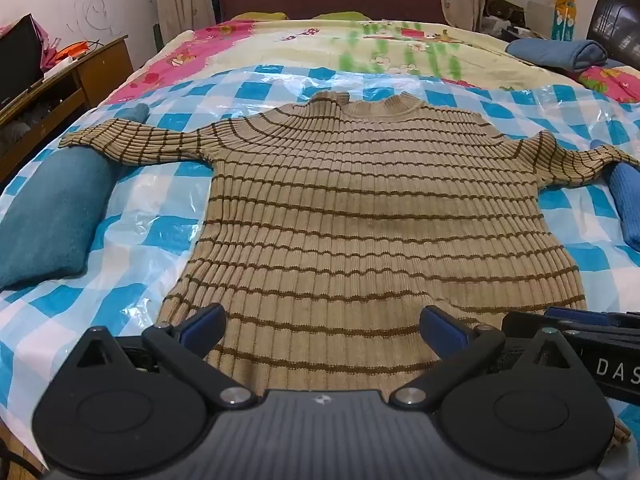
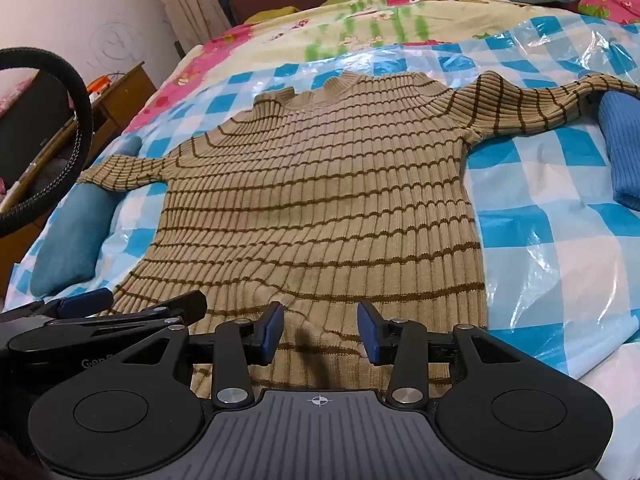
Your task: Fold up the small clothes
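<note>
Both grippers hover low and level at the hem end of the sweater [image 1: 360, 208], side by side: the left gripper [image 1: 322, 330] spread wide, the right gripper [image 2: 320, 332] narrower but parted, neither holding cloth. The sweater lies flat straight ahead of them, long axis running away, collar at the far end, its 2 sleeves stretched out to either side.

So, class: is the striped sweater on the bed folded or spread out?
Spread out. The striped sweater lies flat on the checked plastic sheet, both sleeves stretched sideways, hem toward the open grippers.
</note>
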`<state>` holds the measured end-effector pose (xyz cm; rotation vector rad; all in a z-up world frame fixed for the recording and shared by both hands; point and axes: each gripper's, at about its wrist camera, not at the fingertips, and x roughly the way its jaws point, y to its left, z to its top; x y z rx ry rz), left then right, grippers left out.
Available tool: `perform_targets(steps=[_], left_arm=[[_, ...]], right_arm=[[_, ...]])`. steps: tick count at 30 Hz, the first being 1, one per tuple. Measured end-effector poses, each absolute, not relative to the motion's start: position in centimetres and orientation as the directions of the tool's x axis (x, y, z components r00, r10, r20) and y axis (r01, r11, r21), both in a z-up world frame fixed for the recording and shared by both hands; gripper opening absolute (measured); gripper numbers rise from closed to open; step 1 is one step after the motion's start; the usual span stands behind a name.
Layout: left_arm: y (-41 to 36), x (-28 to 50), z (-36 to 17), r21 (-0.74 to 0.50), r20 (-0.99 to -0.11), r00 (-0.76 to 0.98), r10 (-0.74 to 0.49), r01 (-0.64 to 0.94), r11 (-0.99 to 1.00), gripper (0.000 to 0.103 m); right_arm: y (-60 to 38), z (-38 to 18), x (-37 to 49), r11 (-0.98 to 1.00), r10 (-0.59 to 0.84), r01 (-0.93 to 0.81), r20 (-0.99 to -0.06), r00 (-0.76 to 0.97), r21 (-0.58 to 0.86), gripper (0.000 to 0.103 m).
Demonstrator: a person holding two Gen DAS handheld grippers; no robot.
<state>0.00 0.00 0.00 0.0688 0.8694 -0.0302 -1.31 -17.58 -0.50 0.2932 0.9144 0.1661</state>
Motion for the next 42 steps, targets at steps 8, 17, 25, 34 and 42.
perform_targets(steps=[8,17,25,34,42], left_arm=[[0.14,-0.08,-0.35,0.043,-0.772,0.635,-0.001,0.054,0.998,0.103],[-0.07,0.02,-0.56,0.043,-0.782,0.623,0.002,0.051,0.998,0.103],[-0.09,0.07,-0.56,0.044,-0.782,0.623,0.002,0.052,0.998,0.103],[-0.12,-0.03,-0.27,0.049,-0.778,0.629,0.005,0.052,0.997,0.103],[-0.15,-0.08,-0.22,0.052,-0.778,0.628,0.007,0.053,0.997,0.103]], right_arm=[[-17.61,-0.6,-1.31,0.948,0.264,-0.017,-0.758,0.597,0.317,0.04],[-17.54,-0.86,-1.37,0.949,0.263,-0.018,-0.763,0.591,0.314,0.04],[-17.6,-0.76,-1.45,0.95,0.261,-0.014,-0.765,0.588,0.313,0.04],[-17.67,-0.68,-1.55,0.95,0.26,-0.013,-0.766,0.588,0.313,0.041],[-17.62,-0.76,-1.52,0.95,0.26,-0.013,-0.766,0.588,0.312,0.041]])
